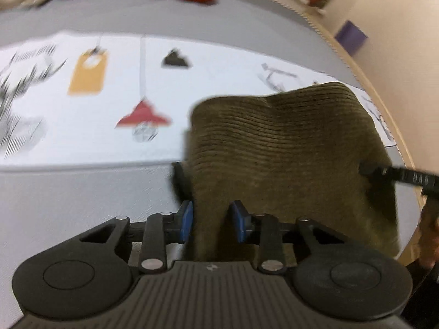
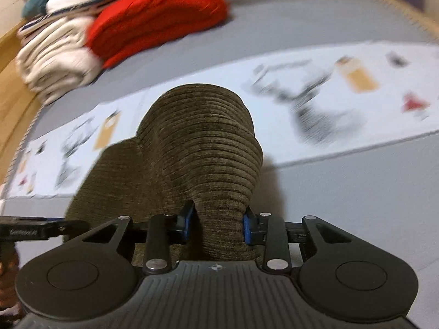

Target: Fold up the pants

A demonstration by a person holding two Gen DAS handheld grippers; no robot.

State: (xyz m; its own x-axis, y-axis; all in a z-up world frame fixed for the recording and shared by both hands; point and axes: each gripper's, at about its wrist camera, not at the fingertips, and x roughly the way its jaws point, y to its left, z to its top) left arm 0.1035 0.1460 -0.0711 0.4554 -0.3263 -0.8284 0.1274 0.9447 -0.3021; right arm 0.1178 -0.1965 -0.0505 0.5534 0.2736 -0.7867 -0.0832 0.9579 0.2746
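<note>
grey bed cover (image 1: 68, 192) carries a printed white sheet (image 1: 82, 126) and a folded clothes pile (image 2: 153, 19). olive corduroy pants (image 1: 288, 142) hang lifted above it, pinched between both the left gripper (image 1: 211, 220) and right gripper (image 2: 218, 226) fingers.

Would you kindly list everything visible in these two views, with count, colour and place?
Corduroy pants: one, olive-brown, lifted over the bed, pinched by both grippers.
Printed sheet: one, white with orange, red and black pictures, lying across the bed.
Bed cover: one, grey, under everything.
Red garment: one, folded, at the far side of the bed.
Cream garments: a folded stack, count unclear, beside the red garment.
Teal garment: one, on top of the pile.
Purple object: one, against the wall, blurred.
Left gripper: black with blue pads, shut on the pants.
Right gripper: black with blue pads, shut on the pants.
</note>
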